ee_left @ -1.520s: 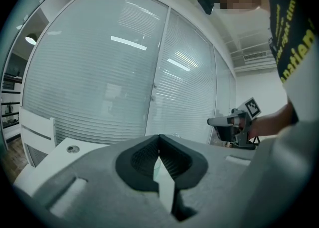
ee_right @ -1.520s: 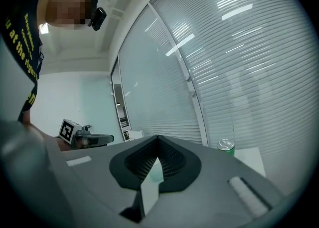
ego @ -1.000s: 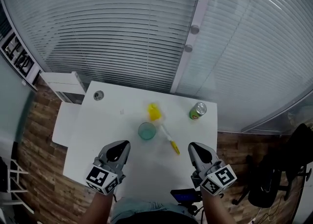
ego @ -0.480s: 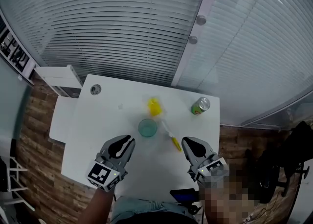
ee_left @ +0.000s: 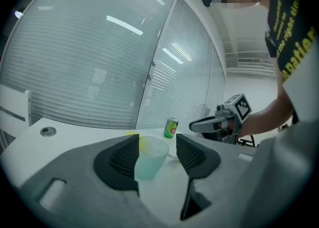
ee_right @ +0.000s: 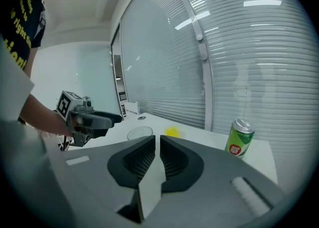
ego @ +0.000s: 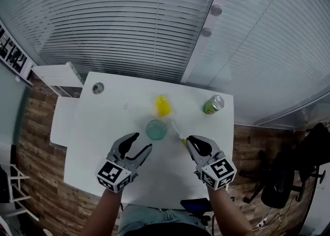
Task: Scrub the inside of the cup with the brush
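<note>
A translucent green cup [ego: 156, 129] stands upright at the middle of the white table [ego: 103, 127]. The brush [ego: 163, 105] lies just behind it, yellow head far, white handle running toward my right gripper [ego: 192, 141]. My left gripper [ego: 140, 143] sits just short of the cup, apart from it. Its jaws have just been opening and stand open; the cup [ee_left: 149, 156] shows beyond the gap, not between the pads. The right gripper [ee_right: 157, 145] has jaws just opening, a narrow slit, nothing in it. Cup [ee_right: 139, 133] and brush head [ee_right: 172, 131] lie ahead of it.
A green drink can [ego: 213, 104] stands at the table's far right corner, also can [ee_left: 171, 127] and can [ee_right: 239, 144]. A round grommet [ego: 97, 88] sits at the far left. A low white shelf [ego: 58, 121] adjoins the left edge. Blinds and glass wall lie behind; a dark chair [ego: 289, 178] stands right.
Both grippers moved forward and down toward the cup and the brush handle. The left jaws opened wide; the right jaws parted a little.
</note>
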A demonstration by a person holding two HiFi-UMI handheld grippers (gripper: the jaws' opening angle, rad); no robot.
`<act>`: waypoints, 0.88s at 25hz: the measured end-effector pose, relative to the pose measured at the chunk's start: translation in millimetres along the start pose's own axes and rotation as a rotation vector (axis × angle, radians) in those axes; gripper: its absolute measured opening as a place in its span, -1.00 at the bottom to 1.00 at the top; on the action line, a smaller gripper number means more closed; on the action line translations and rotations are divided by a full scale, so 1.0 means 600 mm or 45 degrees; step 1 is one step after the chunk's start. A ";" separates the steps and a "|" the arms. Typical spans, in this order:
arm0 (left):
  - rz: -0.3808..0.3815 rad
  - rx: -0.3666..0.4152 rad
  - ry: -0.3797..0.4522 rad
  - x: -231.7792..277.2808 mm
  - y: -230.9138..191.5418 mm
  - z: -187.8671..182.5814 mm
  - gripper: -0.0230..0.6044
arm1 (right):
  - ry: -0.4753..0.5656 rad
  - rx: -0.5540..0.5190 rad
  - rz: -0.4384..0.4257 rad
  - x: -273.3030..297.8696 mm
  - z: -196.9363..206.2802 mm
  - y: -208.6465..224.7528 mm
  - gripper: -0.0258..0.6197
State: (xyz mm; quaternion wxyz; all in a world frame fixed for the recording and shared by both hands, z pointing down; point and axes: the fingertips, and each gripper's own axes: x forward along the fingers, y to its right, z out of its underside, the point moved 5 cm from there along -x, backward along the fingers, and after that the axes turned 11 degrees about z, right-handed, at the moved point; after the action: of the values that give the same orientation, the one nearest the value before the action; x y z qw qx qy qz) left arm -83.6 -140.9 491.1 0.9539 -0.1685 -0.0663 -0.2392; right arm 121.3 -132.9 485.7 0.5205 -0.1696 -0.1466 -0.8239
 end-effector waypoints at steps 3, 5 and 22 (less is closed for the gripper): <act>-0.010 0.000 -0.023 0.013 -0.010 0.010 -0.11 | -0.020 -0.001 -0.002 0.010 0.008 0.001 -0.77; -0.048 0.008 -0.044 0.018 -0.020 0.018 0.00 | -0.034 -0.009 -0.009 0.016 0.014 0.000 -0.75; -0.032 -0.021 -0.080 0.082 -0.051 0.070 0.38 | -0.266 -0.425 0.050 0.114 0.121 0.000 -0.35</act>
State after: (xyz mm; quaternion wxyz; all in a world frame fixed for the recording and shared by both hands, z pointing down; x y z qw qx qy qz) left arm -57.2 -172.5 549.3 0.9469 -0.1828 -0.0965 -0.2464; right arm 103.3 -157.8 580.2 0.4831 -0.3408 -0.0577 -0.8045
